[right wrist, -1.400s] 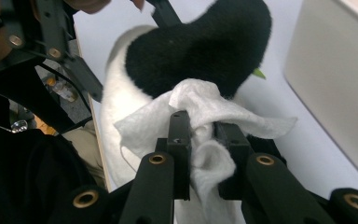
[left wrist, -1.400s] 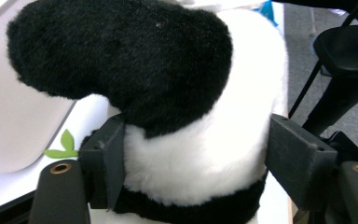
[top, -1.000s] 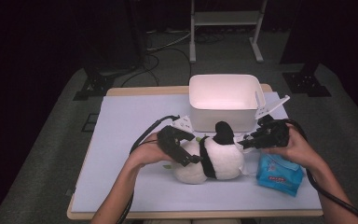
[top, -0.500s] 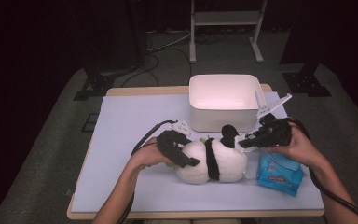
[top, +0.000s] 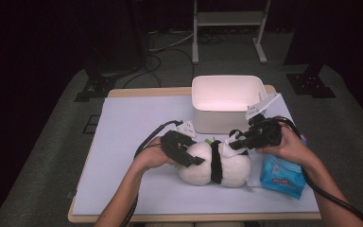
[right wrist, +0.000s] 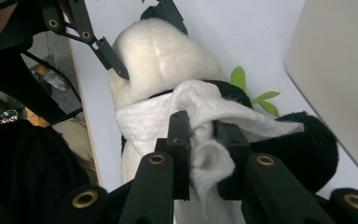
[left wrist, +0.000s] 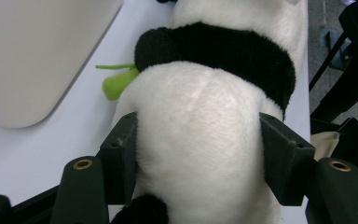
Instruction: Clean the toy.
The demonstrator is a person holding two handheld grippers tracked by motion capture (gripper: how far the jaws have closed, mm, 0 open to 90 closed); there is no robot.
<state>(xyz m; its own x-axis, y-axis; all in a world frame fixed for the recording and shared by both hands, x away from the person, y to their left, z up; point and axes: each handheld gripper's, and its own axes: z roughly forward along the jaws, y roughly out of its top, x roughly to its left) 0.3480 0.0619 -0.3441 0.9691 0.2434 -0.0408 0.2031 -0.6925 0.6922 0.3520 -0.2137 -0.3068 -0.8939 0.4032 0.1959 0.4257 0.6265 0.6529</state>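
A black-and-white panda plush (top: pixel 231 166) lies on its side on the pale mat (top: pixel 137 118) in front of the bin. My left gripper (top: pixel 194 160) comes in from the left. Its jaws have just been closing, and its pads (left wrist: pixel 121 149) now press both flanks of the panda's white body (left wrist: pixel 200 116). My right gripper (top: pixel 235 142) is shut on a white wipe (right wrist: pixel 191 107), which drapes over the panda's dark band and ear (right wrist: pixel 307 140). In the right gripper view, the left gripper (right wrist: pixel 142 37) straddles the far end of the plush (right wrist: pixel 158 60).
A white open bin (top: pixel 227 97) stands just behind the panda and shows as a pale wall (left wrist: pixel 32 51) in the left gripper view. A blue wipe packet (top: pixel 281 175) lies under my right wrist. A green felt leaf (left wrist: pixel 116 84) pokes out beside the plush. Free mat lies to the left.
The left gripper's jaws have closed in onto the panda's body. The right gripper has shifted slightly left and up with the wipe over the panda's head.
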